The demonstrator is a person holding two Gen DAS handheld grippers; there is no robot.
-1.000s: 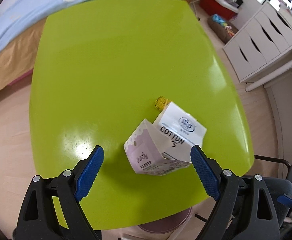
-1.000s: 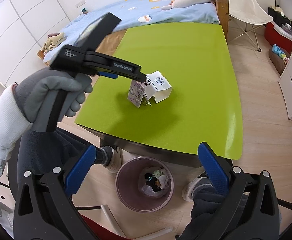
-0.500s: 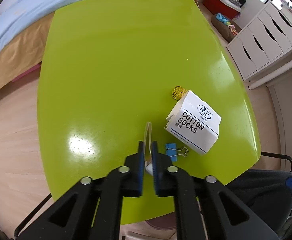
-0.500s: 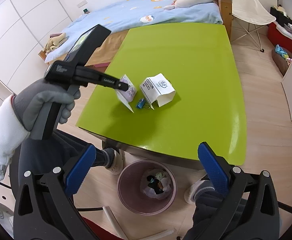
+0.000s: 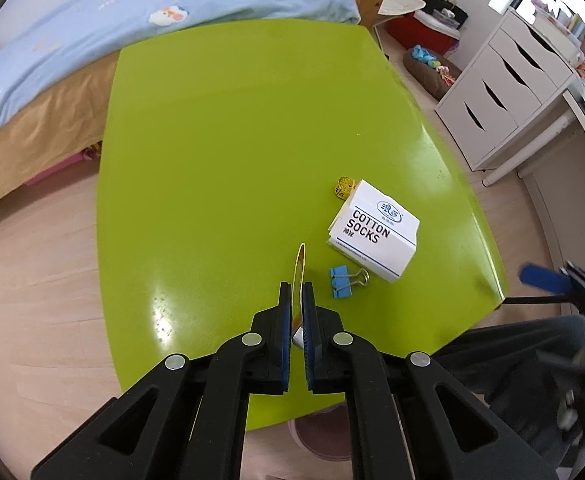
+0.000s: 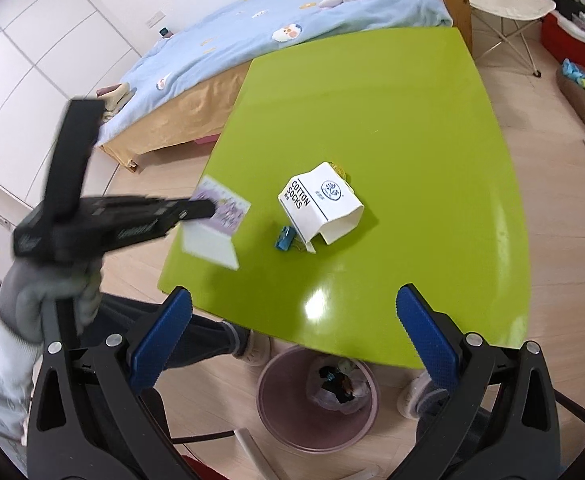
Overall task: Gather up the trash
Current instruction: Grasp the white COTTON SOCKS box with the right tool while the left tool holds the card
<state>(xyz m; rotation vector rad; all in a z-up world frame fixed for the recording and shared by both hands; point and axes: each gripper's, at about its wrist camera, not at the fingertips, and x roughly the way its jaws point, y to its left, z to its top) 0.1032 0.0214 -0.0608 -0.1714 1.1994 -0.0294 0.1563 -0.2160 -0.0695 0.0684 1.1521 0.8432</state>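
On the green bench (image 5: 232, 152) lies a white sleeve (image 5: 374, 231) printed "COTTON SOCKS", beside a blue binder clip (image 5: 340, 282). Left tongs (image 5: 297, 294) pinch a purple-printed card package (image 6: 222, 220) above the bench's near-left edge. Right tongs (image 6: 292, 324) gape wide over a pink bin (image 6: 276, 408).

A glossy lime-green bench (image 5: 220, 152) is standing on a pale wood floor (image 6: 548, 184), catching bright glare near its front edge. Toward its near right part a white carton printed COTTON SOCKS (image 5: 374, 230) is lying on its side, its open end facing the front edge. A small yellow roll (image 5: 343, 187) is sitting just behind the carton, touching or nearly touching it. A blue binder clip (image 5: 342, 282) is lying just in front of the carton. On the floor under the front edge a pink waste bin (image 6: 316, 398) is sitting, holding scraps.
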